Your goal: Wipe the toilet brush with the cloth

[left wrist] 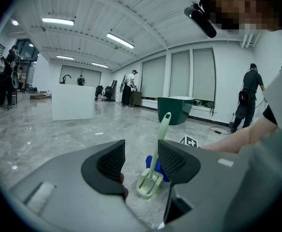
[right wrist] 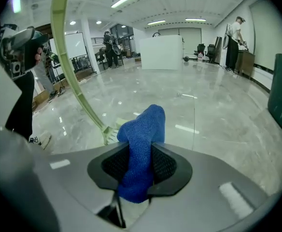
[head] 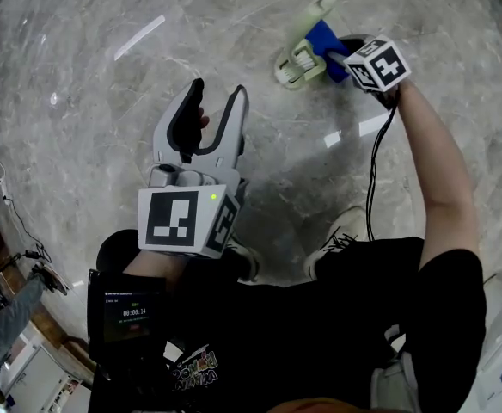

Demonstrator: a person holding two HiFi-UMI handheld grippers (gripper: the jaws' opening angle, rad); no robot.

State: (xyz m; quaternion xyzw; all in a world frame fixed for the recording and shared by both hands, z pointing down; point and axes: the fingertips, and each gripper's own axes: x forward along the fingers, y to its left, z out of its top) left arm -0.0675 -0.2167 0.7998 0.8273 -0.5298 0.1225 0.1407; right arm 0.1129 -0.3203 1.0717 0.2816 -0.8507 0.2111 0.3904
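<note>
The toilet brush (head: pixel 305 52) stands on the marble floor (head: pixel 105 76) at the far right. Its pale green head end is on the floor and its thin handle tilts upward. It looks like light moulded plastic, stiff but smooth, so it would probably slide or tip under a sideways push, since nothing steadies it. The middle of the handle seems the best place to hold it, where the ribbed pads can close across the narrow shaft.

The right gripper (right wrist: pixel 140 166) is clamped on the blue cloth (right wrist: pixel 143 129), which sits right against the brush in the head view; actual contact is hard to confirm. The cloth is soft, limp and looks like microfibre. It is pinched at a fold, with a tuft sticking out beyond the jaws, so it should wrap around the handle easily and is unlikely to slip.

The left gripper (left wrist: pixel 141 161) is nearer and to the left, well apart from the brush. Its jaws are spread with nothing between them.

No brand or label shows on the brush or cloth. A small screen (head: pixel 133 313) at the person's chest shows timer-like digits too small to read reliably, and the shirt print is illegible.
</note>
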